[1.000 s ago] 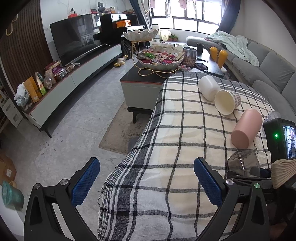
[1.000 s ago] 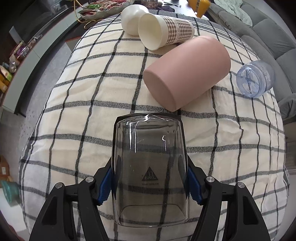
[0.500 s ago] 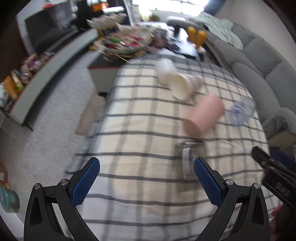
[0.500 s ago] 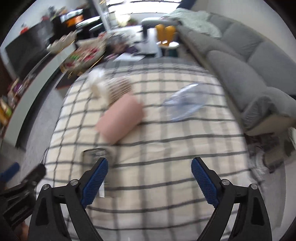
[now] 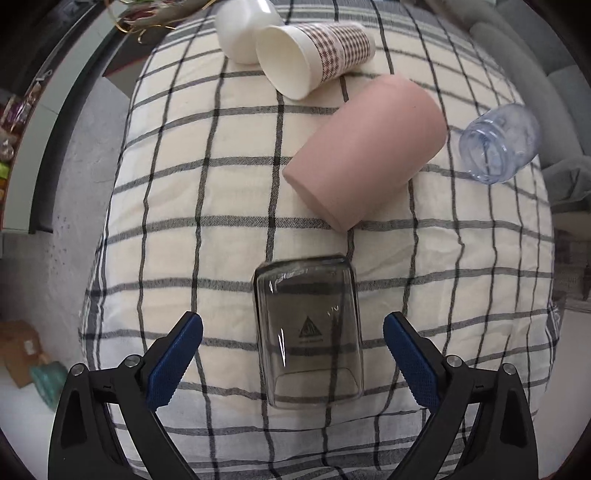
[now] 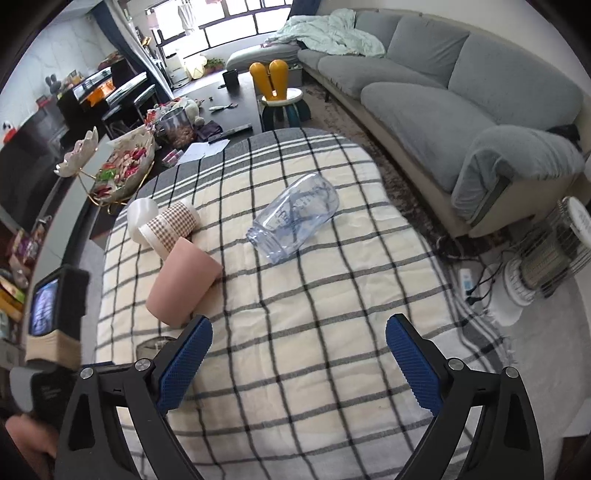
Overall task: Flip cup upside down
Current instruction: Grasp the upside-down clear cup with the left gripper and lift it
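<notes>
A clear glass cup (image 5: 308,332) stands on the checked cloth (image 5: 207,206), its closed base up. My left gripper (image 5: 291,354) is open with its blue pads on either side of the cup, not touching it. In the right wrist view only a sliver of the cup's top (image 6: 155,345) shows behind the left finger. My right gripper (image 6: 299,363) is open and empty above the cloth, to the right of the cup.
A pink cup (image 5: 365,153) lies on its side just beyond the glass. A houndstooth paper cup (image 5: 314,55), a white cup (image 5: 240,29) and a clear blue bottle (image 5: 498,144) also lie on the cloth. A grey sofa (image 6: 461,107) stands at the right.
My right gripper has let go of the glass cup and pulled away to the right. My left gripper has swung in and now straddles the cup, open.
</notes>
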